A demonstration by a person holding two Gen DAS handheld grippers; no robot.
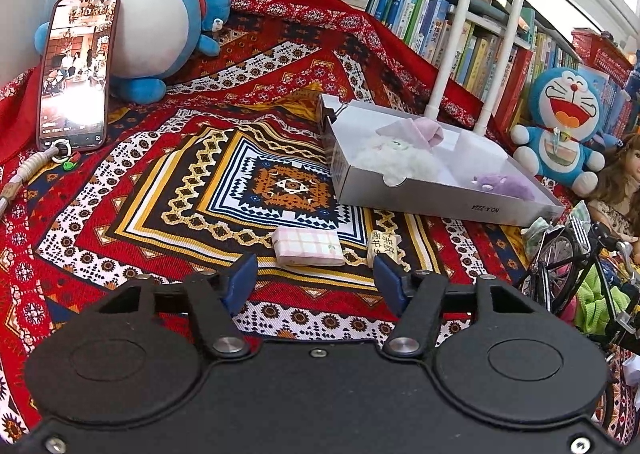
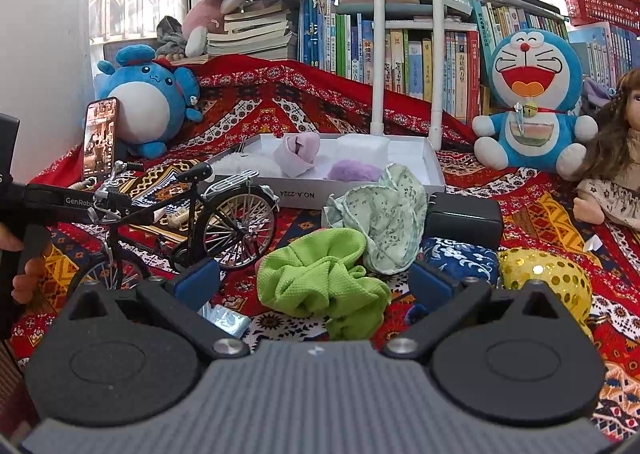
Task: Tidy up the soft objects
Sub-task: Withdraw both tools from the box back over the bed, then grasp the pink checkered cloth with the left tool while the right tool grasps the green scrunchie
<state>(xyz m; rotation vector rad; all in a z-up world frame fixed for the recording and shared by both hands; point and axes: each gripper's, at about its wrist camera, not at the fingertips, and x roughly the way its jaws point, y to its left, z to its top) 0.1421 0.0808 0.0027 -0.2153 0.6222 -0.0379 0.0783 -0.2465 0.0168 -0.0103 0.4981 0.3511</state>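
Red patterned cloth [image 1: 132, 222] covered the whole work surface. Left wrist view: left gripper [image 1: 316, 274], blue pads parted with nothing pinched, hovered over the cloth just short of a pink checked tissue pack [image 1: 308, 248] and a small cream block with writing [image 1: 384, 248]. White shallow box [image 1: 440, 194] lay beyond, holding a white fluffy toy [image 1: 396, 158], a pale pink folded cloth [image 1: 416, 130] and a purple plush [image 1: 504, 184]. Phone [image 1: 74, 70], screen lit, leaned against a blue round plush [image 1: 148, 22] at the far left; a blue cat plush [image 1: 564, 126] sat to the right of the box. Right wrist view: right gripper [image 2: 316, 282], jaws spread wide and empty, had a green scrunchie [image 2: 324, 278] lying between and just ahead of its pads. Pale floral cloth [image 2: 384, 214] touched the scrunchie from behind; a model bicycle [image 2: 192, 214] stood to the left, a blue patterned pouch [image 2: 460, 258] and a gold sequinned item [image 2: 548, 274] to the right, a doll [image 2: 616, 158] at the far right.
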